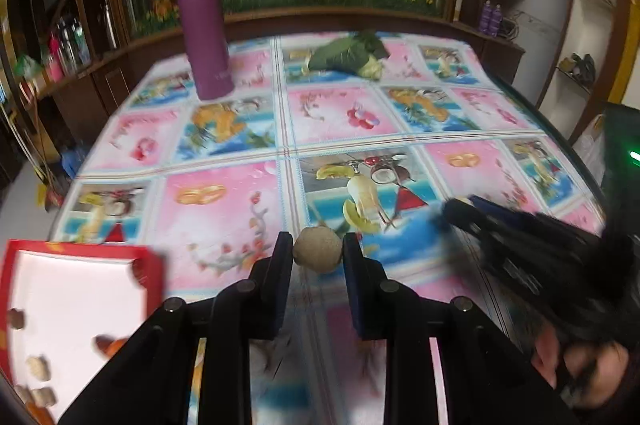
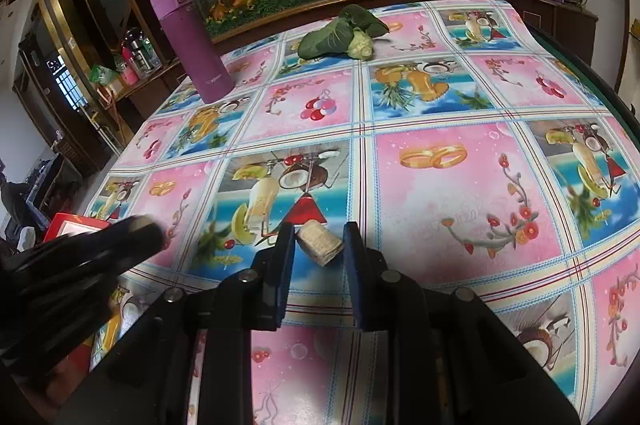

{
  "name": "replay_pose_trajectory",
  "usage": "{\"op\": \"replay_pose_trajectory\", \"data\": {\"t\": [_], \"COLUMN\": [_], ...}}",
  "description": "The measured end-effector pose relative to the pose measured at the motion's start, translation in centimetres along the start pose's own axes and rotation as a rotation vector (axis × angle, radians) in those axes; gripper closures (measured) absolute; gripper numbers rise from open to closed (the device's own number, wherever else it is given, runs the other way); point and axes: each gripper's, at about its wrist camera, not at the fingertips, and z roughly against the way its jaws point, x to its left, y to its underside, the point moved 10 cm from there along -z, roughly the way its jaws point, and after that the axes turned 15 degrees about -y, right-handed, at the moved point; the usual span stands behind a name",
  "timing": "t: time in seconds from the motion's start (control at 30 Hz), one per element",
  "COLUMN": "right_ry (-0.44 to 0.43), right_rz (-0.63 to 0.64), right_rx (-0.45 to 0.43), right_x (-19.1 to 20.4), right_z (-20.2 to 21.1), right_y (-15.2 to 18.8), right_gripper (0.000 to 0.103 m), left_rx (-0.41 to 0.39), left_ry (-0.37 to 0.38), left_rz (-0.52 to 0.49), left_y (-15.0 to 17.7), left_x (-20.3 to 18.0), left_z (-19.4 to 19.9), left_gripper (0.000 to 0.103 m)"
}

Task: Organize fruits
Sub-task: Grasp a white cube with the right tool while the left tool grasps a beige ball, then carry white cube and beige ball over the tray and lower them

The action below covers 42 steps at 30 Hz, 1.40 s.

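At the far left of the left wrist view, a red box [image 1: 76, 309] with a white floor sits at the table [image 1: 360, 141] edge, holding several small tan pieces and something orange, all blurred. Right of it, the left hand-held gripper [image 1: 318, 257] reaches forward low over the patterned tablecloth, its two dark fingers [image 1: 280, 281] level and pinching a round, tan, rough-skinned fruit [image 1: 318, 254] between their tips; the fruit touches both inner faces. Farther right in that view the other tool shows as a dark blur, angled in toward the middle, with a bare hand [image 1: 576, 365] behind it. In the right wrist view, the right hand-held gripper [image 2: 319, 249] likewise points forward over the table, fingers level, clamped on a pale tan, blocky piece [image 2: 319, 243] with a ribbed face, tilted so one corner dips toward the cloth. Well beyond both, a purple flask [image 2: 192, 45] stands upright at the back left, and a leafy green vegetable [image 2: 344, 31] lies near the far edge.
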Motion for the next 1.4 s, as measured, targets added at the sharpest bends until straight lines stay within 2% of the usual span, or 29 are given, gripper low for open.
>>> {"op": "replay_pose_trajectory", "data": {"t": [0.2, 0.5, 0.7, 0.93, 1.13, 1.4], "right_ry": [-0.008, -0.015, -0.151, -0.3, -0.353, -0.382], "right_rz": [0.044, 0.073, 0.102, 0.212, 0.262, 0.318], "right_rx": [-0.015, -0.032, -0.05, 0.016, 0.066, 0.135], "right_x": [0.8, 3.0, 9.7, 19.2, 23.4, 27.0], "right_z": [0.1, 0.6, 1.3, -0.1, -1.2, -2.9], "right_y": [0.0, 0.8, 1.9, 4.3, 5.9, 8.3], "right_gripper": [0.077, 0.077, 0.076, 0.076, 0.076, 0.076], "left_rx": [-0.072, -0.09, -0.091, -0.108, -0.119, -0.103], "left_ry": [-0.059, -0.15, -0.204, -0.275, -0.33, -0.359], "left_rz": [0.03, 0.101, 0.145, 0.211, 0.253, 0.284], "left_y": [1.1, 3.7, 4.9, 5.8, 6.5, 7.8], "left_x": [3.6, 10.3, 14.0, 18.6, 21.9, 24.1], "left_z": [4.3, 6.6, 7.0, 7.5, 7.6, 7.1], "left_gripper": [0.079, 0.079, 0.079, 0.079, 0.079, 0.079]}}
